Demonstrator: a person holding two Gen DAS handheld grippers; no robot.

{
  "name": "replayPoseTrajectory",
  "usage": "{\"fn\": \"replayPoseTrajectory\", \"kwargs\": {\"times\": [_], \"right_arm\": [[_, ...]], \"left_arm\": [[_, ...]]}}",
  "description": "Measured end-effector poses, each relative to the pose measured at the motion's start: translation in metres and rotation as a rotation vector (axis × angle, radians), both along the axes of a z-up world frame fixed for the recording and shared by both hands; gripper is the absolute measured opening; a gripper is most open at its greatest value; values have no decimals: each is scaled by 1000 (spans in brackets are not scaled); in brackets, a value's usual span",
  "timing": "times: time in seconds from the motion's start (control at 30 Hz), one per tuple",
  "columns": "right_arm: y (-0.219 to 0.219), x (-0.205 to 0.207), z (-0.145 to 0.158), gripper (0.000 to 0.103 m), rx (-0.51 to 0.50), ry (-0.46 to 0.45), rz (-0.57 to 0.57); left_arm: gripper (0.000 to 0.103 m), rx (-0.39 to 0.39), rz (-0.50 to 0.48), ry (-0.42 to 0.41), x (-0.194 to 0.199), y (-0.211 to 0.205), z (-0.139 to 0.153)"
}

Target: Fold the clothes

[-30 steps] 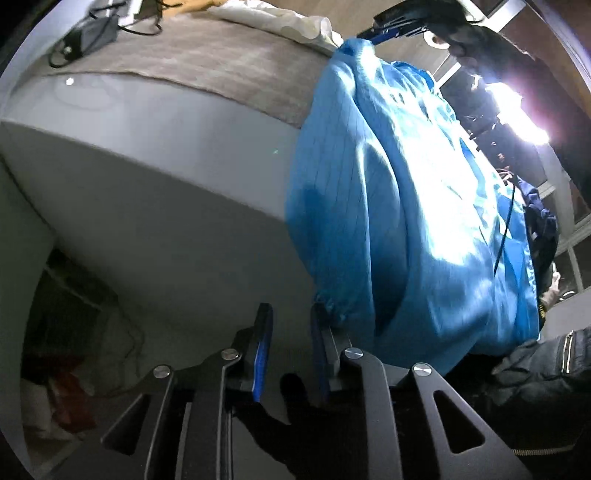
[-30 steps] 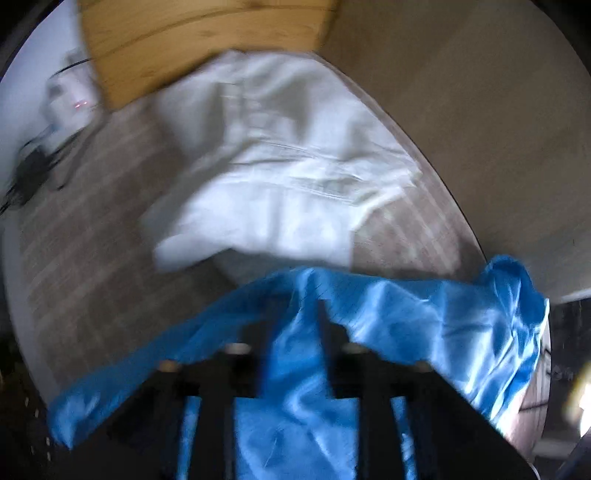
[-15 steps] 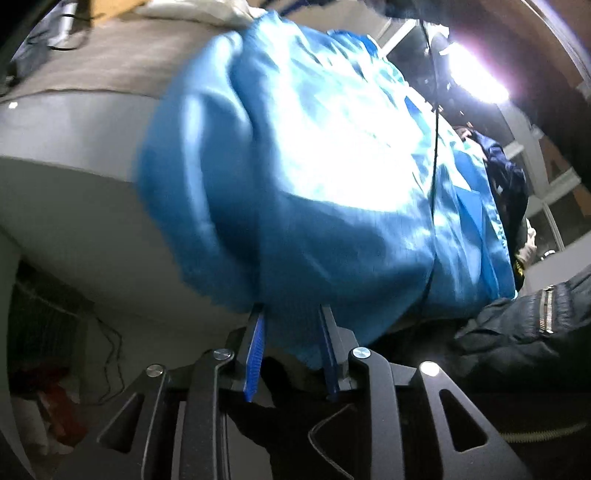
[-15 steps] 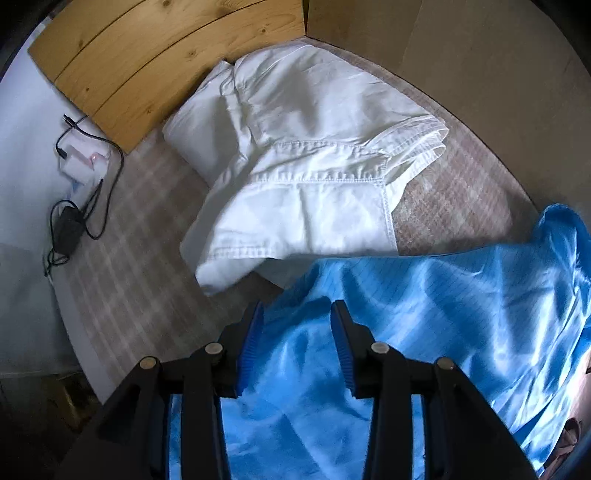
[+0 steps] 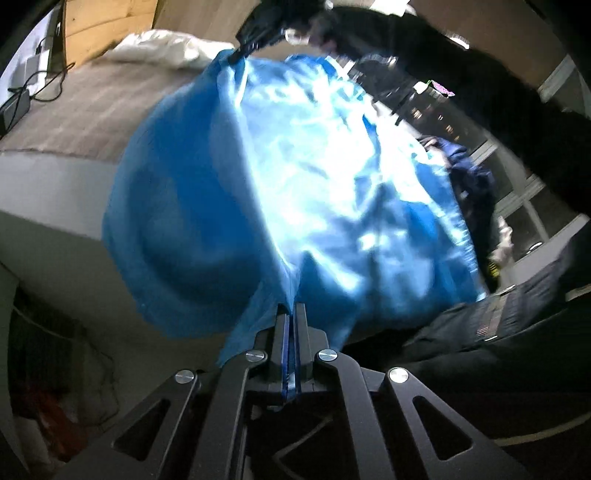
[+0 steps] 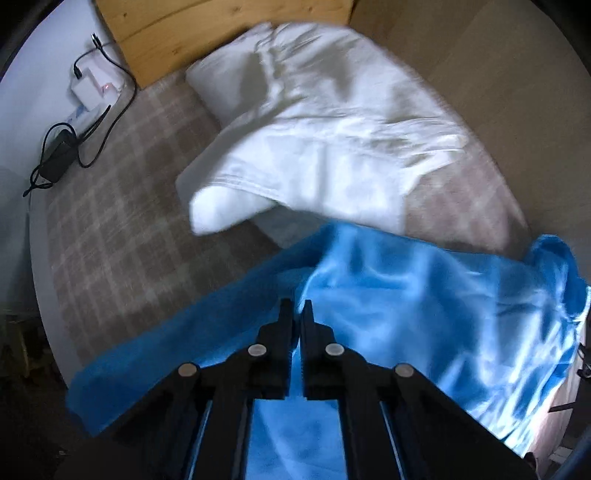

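The left gripper (image 5: 290, 308) has its two fingers pressed together, only a thin blue strip of pad showing between them, and they pinch a fold of the blue garment (image 5: 314, 192) at its lower edge. The right gripper (image 6: 296, 306) is likewise drawn nearly closed on the same cloth, its tips sunk into a ridge of fabric. In the left wrist view the right gripper shows at the garment's top corner, with a dark sleeve (image 5: 480, 74) reaching behind it.

surface: checked beige cloth (image 6: 110, 206) on a white table (image 5: 55, 192)
back: wood panel (image 6: 207, 33)
window (image 5: 517, 177): dark outside, bright glare
cables: black adapter (image 6: 55, 155), white box (image 6: 92, 88)
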State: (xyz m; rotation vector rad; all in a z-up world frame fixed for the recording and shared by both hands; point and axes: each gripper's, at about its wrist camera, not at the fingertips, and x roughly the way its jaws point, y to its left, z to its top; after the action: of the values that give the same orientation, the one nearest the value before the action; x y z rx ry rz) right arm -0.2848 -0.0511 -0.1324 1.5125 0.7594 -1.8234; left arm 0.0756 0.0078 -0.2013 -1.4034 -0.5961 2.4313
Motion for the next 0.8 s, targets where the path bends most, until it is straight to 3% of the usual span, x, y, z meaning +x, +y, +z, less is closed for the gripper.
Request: {"fn": "replayPoseTrajectory", "kwargs": {"times": [0.1, 0.17, 0.37, 0.47, 0.5, 0.57, 0.63, 0.77, 0.8], "right_arm": [[14, -5, 1, 3, 7, 15, -13], [24, -8, 2, 3, 12, 26, -21], [52, -18, 4, 3, 27, 56, -47], [55, -19, 4, 3, 25, 67, -45], [55, -19, 3, 3, 23, 69, -43], [53, -18, 3, 3, 21, 70, -42], [51, -16, 3, 3, 22, 68, -44], [48, -14, 3, 3, 29, 64, -43], [48, -14, 4, 3, 27, 63, -46]], "left_arm": [[15, 3, -25, 31, 12, 0, 15], [19, 4, -42, 52, 20, 1, 25], [20, -123, 50, -62, 16, -37, -2], [40, -130, 74, -84, 19, -56, -11], [41, -115, 81, -109, 18, -59, -18], [41, -72, 65, -133, 12, -55, -32], [41, -90, 42, -137, 5, -47, -40], [37, -49, 7, -108, -7, -38, -48], [19, -24, 4, -95, -10, -36, -49]]}}
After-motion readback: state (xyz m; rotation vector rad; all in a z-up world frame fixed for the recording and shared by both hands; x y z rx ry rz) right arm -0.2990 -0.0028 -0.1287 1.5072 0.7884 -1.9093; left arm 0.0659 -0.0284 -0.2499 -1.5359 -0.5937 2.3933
